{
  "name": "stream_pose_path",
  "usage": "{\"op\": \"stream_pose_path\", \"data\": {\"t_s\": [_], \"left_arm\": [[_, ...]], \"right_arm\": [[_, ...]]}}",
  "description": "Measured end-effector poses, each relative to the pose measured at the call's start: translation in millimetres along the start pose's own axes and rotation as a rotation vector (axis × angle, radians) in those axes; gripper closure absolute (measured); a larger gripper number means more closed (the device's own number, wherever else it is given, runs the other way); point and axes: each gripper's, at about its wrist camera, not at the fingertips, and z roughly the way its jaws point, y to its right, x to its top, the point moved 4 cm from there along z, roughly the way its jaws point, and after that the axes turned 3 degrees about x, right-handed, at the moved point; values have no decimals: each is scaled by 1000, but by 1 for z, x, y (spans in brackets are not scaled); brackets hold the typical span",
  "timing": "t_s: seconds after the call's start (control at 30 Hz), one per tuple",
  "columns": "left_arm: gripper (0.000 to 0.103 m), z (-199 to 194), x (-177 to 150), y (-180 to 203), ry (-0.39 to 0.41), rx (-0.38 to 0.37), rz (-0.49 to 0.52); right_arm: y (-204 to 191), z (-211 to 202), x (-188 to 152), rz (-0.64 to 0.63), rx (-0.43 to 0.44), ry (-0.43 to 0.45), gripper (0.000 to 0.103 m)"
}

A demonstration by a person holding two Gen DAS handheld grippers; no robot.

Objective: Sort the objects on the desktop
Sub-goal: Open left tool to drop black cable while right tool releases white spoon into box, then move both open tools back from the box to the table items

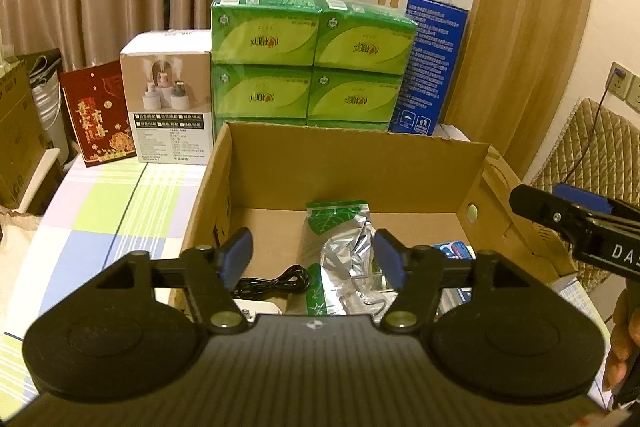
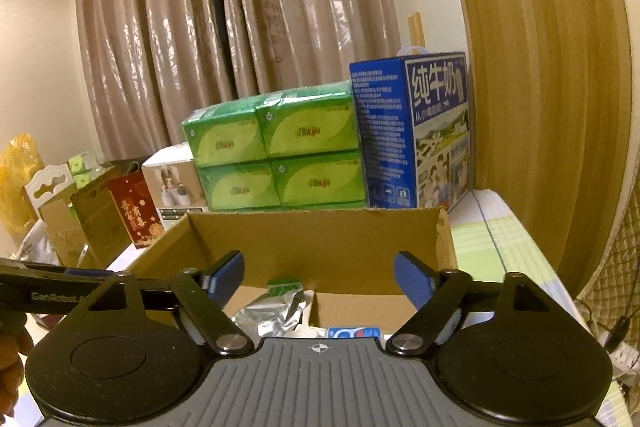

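Right wrist, milk carton (image 2: 416,131) "纯牛奶", other print blurred

From my seat I can't see the near part of the cardboard box (image 1: 344,163): my left gripper (image 1: 312,259) covers its floor there. The black cable (image 1: 276,285) and the silver foil pouch (image 1: 344,259) run down behind the gripper body, so their lower ends are hidden. A blue-and-white packet (image 2: 354,333) peeks out above my right gripper (image 2: 318,281); its print is unreadable. The right gripper's tip (image 1: 560,215) is cut by the left view's edge. Small print on the blue carton (image 1: 430,67) is too fine to read.
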Motion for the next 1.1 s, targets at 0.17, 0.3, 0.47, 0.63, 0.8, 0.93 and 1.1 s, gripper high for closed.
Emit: {"op": "stream_pose_path", "data": {"t_s": [0.17,0.3,0.47,0.63,0.8,0.93,1.1], "left_arm": [[18,-17,1,3,29,2,14],[12,-27,-1,5,39,-10,5],[2,-49,-9,11,69,-5,34],[1,-71,-24,7,64,2,51],[1,-92,-44,1,53,14,72],[1,-101,-58,-8,35,16,83],[1,-102,-79,-16,-3,-17,147]], "right_arm": [[-3,-14,-7,-44,-8,7,5],[-3,-29,-16,-56,-10,-7,2],[-6,-49,-24,-102,-5,-4,2],[-8,-69,-35,-112,0,-18,2],[-13,-83,-45,-132,10,-34,2],[-17,-90,-60,-156,21,-69,2],[-21,-97,-80,-203,45,-116,2]]}}
